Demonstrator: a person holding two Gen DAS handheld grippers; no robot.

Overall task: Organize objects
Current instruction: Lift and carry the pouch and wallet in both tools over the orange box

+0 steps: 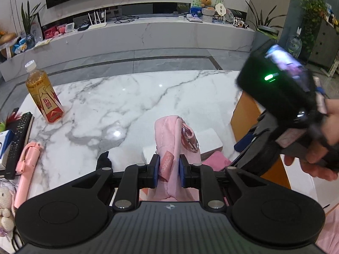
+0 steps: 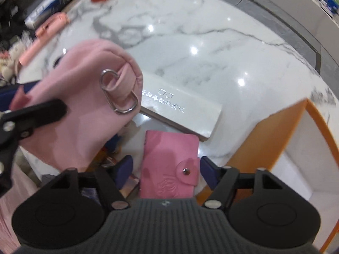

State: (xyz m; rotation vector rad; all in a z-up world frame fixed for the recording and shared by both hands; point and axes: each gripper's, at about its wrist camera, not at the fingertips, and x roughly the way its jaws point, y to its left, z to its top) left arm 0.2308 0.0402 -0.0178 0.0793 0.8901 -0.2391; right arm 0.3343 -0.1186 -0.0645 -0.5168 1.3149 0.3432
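Note:
My left gripper (image 1: 168,167) is shut on a soft pink pouch (image 1: 173,139) with a metal clip (image 1: 190,138), held above the marble table (image 1: 127,97). The pouch also shows in the right wrist view (image 2: 84,97), upper left, with the left gripper's finger across it. My right gripper (image 2: 166,170) is open, its blue pads on either side of a pink snap wallet (image 2: 169,165) that lies below it. I cannot tell whether the pads touch the wallet. A white glasses box (image 2: 180,112) lies on the table just beyond the wallet.
A tea bottle (image 1: 43,93) stands at the table's left. A remote (image 1: 18,139), a pink selfie stick (image 1: 26,169) and a plush toy (image 1: 5,203) lie along the left edge. An orange-rimmed box (image 2: 286,139) stands at the right. A TV cabinet (image 1: 148,33) is behind.

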